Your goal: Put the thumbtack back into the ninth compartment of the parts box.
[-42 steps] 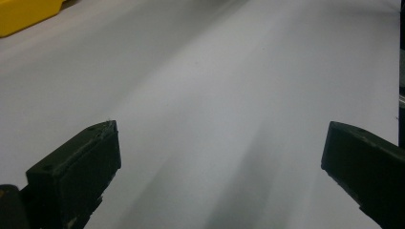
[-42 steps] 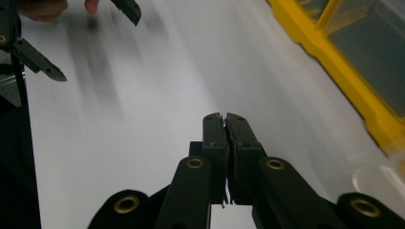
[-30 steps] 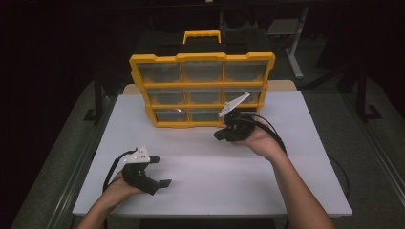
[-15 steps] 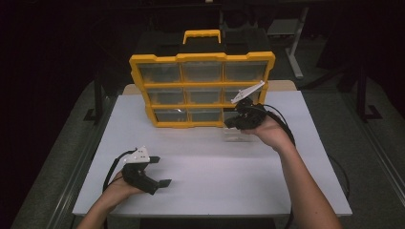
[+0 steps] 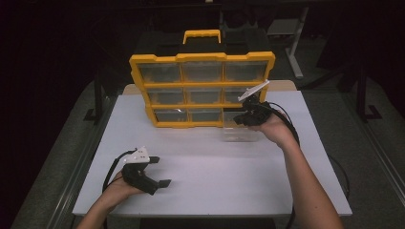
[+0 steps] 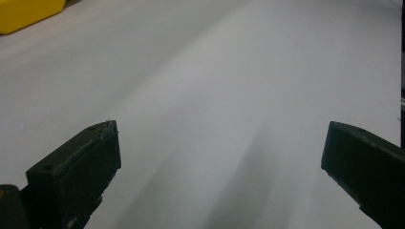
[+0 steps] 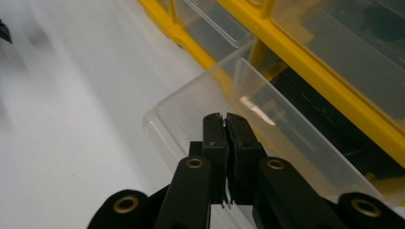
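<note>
A yellow organizer (image 5: 200, 93) with several clear drawers stands upright at the back of the white table (image 5: 215, 176). One clear plastic drawer (image 5: 239, 134) is out in front of its bottom right slot, low over the table. My right gripper (image 5: 242, 117) holds it: in the right gripper view the jaws (image 7: 224, 121) are pressed together on the drawer's thin wall (image 7: 191, 107), beside the yellow frame (image 7: 305, 71). My left gripper (image 5: 161, 171) rests at the front left of the table, open, with bare table (image 6: 215, 71) between its jaws (image 6: 219, 157).
A black and yellow carry handle (image 5: 202, 36) tops the organizer. A corner of the organizer (image 6: 24, 14) lies far off in the left gripper view. Cables trail from both grippers. The table's edges run close to dark floor on both sides.
My right hand has moved to the right along the front of the organizer, taking the clear drawer with it. The left hand and its gripper have stayed put.
</note>
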Demonstrator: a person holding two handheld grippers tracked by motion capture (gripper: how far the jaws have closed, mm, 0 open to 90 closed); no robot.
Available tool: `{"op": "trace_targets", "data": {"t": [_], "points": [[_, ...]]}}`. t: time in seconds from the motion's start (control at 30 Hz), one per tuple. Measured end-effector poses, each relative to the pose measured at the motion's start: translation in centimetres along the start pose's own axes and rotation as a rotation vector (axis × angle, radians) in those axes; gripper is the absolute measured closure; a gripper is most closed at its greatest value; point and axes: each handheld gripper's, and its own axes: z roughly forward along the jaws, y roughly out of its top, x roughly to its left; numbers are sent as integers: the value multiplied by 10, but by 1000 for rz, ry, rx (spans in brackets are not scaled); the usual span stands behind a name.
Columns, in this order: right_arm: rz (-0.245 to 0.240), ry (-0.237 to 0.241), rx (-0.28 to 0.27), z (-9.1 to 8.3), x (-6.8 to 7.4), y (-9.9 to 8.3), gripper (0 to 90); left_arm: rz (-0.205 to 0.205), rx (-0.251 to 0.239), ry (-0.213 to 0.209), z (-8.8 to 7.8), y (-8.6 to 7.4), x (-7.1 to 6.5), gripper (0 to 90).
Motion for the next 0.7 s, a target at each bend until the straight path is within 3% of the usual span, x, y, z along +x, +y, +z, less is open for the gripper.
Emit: {"op": "trace_targets", "data": {"t": [0.33, 0.53, 0.7], "points": [[28, -9, 16, 7, -11, -9, 851, 0, 2, 0, 0, 0, 0, 0], [46, -16, -12, 2, -10, -8, 711, 0, 2, 1, 0, 0, 0, 0], [60, -19, -36, -5, -9, -9, 647, 0, 0, 1, 0, 0, 0, 0]]}}
